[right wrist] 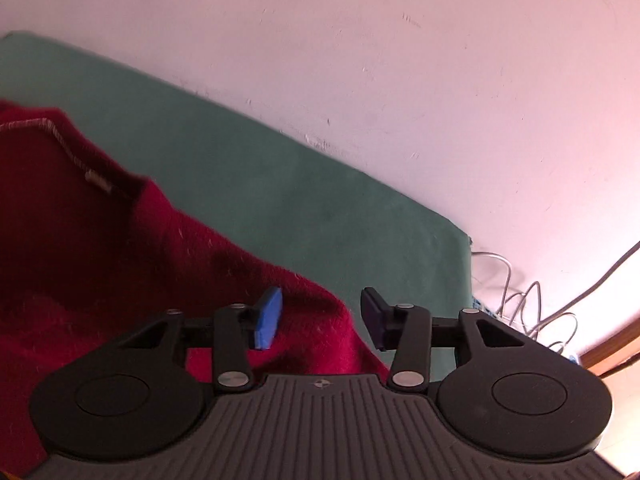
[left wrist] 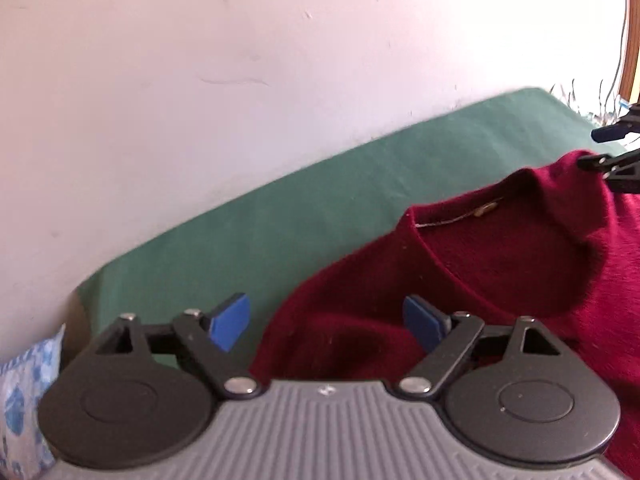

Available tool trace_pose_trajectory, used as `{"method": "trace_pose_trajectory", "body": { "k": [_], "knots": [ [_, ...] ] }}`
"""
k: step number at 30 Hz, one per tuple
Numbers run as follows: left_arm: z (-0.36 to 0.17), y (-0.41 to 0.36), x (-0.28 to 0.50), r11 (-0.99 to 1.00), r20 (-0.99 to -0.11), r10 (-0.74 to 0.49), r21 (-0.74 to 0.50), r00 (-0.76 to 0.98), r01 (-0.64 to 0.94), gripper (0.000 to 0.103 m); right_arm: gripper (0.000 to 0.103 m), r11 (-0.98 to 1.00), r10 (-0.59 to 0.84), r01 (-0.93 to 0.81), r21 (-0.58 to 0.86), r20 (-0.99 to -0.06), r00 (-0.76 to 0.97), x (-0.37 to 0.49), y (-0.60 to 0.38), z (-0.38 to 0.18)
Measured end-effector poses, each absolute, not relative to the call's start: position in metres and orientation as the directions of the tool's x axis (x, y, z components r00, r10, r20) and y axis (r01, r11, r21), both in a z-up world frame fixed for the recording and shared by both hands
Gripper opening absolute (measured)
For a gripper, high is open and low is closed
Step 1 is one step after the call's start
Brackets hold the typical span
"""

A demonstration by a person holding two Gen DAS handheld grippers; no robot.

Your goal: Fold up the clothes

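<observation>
Left wrist view: I see my left tongs (left wrist: pixel 326 326) with jaws spread wide and nothing pressed between the blue pads (left wrist: pixel 231 322); the left pad hangs over the green sheet (left wrist: pixel 248 240), the right pad over the shoulder of the red sweater (left wrist: pixel 520 272). The sweater lies on the green-covered bed, filling the lower right of the view, its neckline (left wrist: pixel 460 220) turned towards the white wall (left wrist: pixel 240 80) that runs along the bed's far edge, with a small label visible inside the collar. At the right margin my right tongs (left wrist: pixel 604 148) show above the collar; from here I cannot tell whether they touch the cloth. A blue-and-white patterned fabric (left wrist: pixel 24 392) sits past the bed's left corner. Right wrist view: my right tongs (right wrist: pixel 322 322) stand partly apart with no cloth clamped; the edge of the sweater (right wrist: pixel 120 280) passes beneath the gap. The garment covers the lower left, its stitched neckline (right wrist: pixel 56 136) near the left margin. The green sheet (right wrist: pixel 320 208) extends to the bed's right corner, beyond which pale cables (right wrist: pixel 532 312) trail along the wall (right wrist: pixel 400 60).
</observation>
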State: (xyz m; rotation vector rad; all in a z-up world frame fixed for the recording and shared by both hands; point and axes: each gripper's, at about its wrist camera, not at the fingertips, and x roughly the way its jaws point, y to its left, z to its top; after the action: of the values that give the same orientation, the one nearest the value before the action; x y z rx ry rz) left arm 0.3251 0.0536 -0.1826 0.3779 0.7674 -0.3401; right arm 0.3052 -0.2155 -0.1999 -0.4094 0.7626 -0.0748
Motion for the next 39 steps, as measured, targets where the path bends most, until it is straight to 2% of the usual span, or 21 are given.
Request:
{"method": "trace_pose_trajectory", "body": {
  "k": [2, 3, 7, 11, 15, 18, 19, 22, 24, 26, 27, 28, 29, 30, 31, 34, 35, 37, 39],
  "knots": [
    [-0.201, 0.043, 0.337, 0.876, -0.743, -0.118, 0.235, 0.659, 0.421, 0.084, 0.044, 0.932, -0.18, -0.101, -0.349, -0.685, 0.706, 0.307, -0.213, -0.208],
    [-0.209, 0.04, 0.342, 0.876, -0.748, -0.1, 0.246, 0.656, 0.415, 0.082, 0.046, 0.931, -0.18, -0.104, -0.351, -0.686, 0.705, 0.308, -0.21, -0.212],
    [-0.218, 0.042, 0.35, 0.908, -0.725, -0.075, 0.234, 0.684, 0.348, 0.089, 0.041, 0.931, -0.192, -0.072, -0.357, -0.65, 0.735, 0.315, -0.205, -0.219],
    [-0.225, 0.044, 0.353, 0.947, -0.681, -0.037, 0.21, 0.731, 0.244, 0.102, 0.041, 0.94, -0.216, -0.017, -0.34, -0.634, 0.742, 0.33, -0.207, -0.222],
    [-0.231, 0.045, 0.347, 0.962, -0.625, -0.016, 0.204, 0.78, 0.183, 0.102, 0.043, 0.917, -0.262, 0.002, -0.399, -0.598, 0.757, 0.335, -0.198, -0.228],
    [-0.231, 0.047, 0.352, 0.968, -0.628, -0.027, 0.179, 0.777, 0.178, 0.102, 0.043, 0.92, -0.258, 0.004, -0.393, -0.598, 0.759, 0.341, -0.199, -0.228],
    [-0.231, 0.046, 0.356, 0.969, -0.636, -0.033, 0.168, 0.771, 0.179, 0.102, 0.044, 0.924, -0.254, 0.004, -0.382, -0.605, 0.755, 0.344, -0.203, -0.227],
    [-0.229, 0.041, 0.375, 0.978, -0.67, -0.031, 0.135, 0.742, 0.162, 0.102, 0.058, 0.939, -0.253, 0.033, -0.341, -0.623, 0.74, 0.36, -0.215, -0.222],
    [-0.228, 0.035, 0.385, 0.98, -0.679, -0.019, 0.134, 0.734, 0.149, 0.102, 0.06, 0.949, -0.252, 0.059, -0.31, -0.634, 0.731, 0.368, -0.225, -0.222],
    [-0.225, 0.032, 0.385, 0.976, -0.68, -0.002, 0.158, 0.733, 0.15, 0.102, 0.056, 0.94, -0.29, 0.09, -0.328, -0.636, 0.715, 0.371, -0.221, -0.217],
    [-0.222, 0.031, 0.382, 0.974, -0.68, 0.001, 0.168, 0.733, 0.154, 0.094, 0.047, 0.941, -0.292, 0.093, -0.326, -0.643, 0.708, 0.372, -0.222, -0.214],
    [-0.216, 0.033, 0.374, 0.971, -0.675, -0.015, 0.167, 0.737, 0.172, 0.085, 0.024, 0.947, -0.281, 0.095, -0.308, -0.649, 0.707, 0.37, -0.224, -0.209],
    [-0.208, 0.041, 0.363, 0.97, -0.665, -0.046, 0.15, 0.745, 0.193, 0.078, 0.023, 0.963, -0.239, 0.092, -0.254, -0.647, 0.724, 0.36, -0.228, -0.201],
    [-0.203, 0.049, 0.353, 0.969, -0.658, -0.073, 0.132, 0.75, 0.209, 0.084, 0.023, 0.975, -0.198, 0.082, -0.207, -0.638, 0.744, 0.348, -0.23, -0.192],
    [-0.199, 0.055, 0.343, 0.967, -0.654, -0.088, 0.125, 0.751, 0.222, 0.085, 0.024, 0.984, -0.154, 0.061, -0.167, -0.632, 0.759, 0.335, -0.231, -0.185],
    [-0.205, 0.067, 0.327, 0.96, -0.673, -0.064, 0.159, 0.737, 0.229, 0.082, 0.027, 0.99, 0.031, -0.117, -0.076, -0.696, 0.717, 0.304, -0.219, -0.186],
    [-0.211, 0.069, 0.326, 0.957, -0.686, -0.044, 0.179, 0.726, 0.227, 0.078, 0.027, 0.987, 0.07, -0.155, -0.051, -0.729, 0.681, 0.3, -0.213, -0.192],
    [-0.218, 0.068, 0.326, 0.953, -0.671, -0.002, 0.223, 0.741, 0.204, 0.087, 0.028, 0.986, 0.053, -0.152, -0.068, -0.737, 0.674, 0.299, -0.203, -0.202],
    [-0.222, 0.063, 0.332, 0.942, -0.631, 0.085, 0.302, 0.771, 0.144, 0.102, 0.031, 0.992, 0.001, -0.091, -0.086, -0.722, 0.691, 0.312, -0.203, -0.205]
  ]
}}
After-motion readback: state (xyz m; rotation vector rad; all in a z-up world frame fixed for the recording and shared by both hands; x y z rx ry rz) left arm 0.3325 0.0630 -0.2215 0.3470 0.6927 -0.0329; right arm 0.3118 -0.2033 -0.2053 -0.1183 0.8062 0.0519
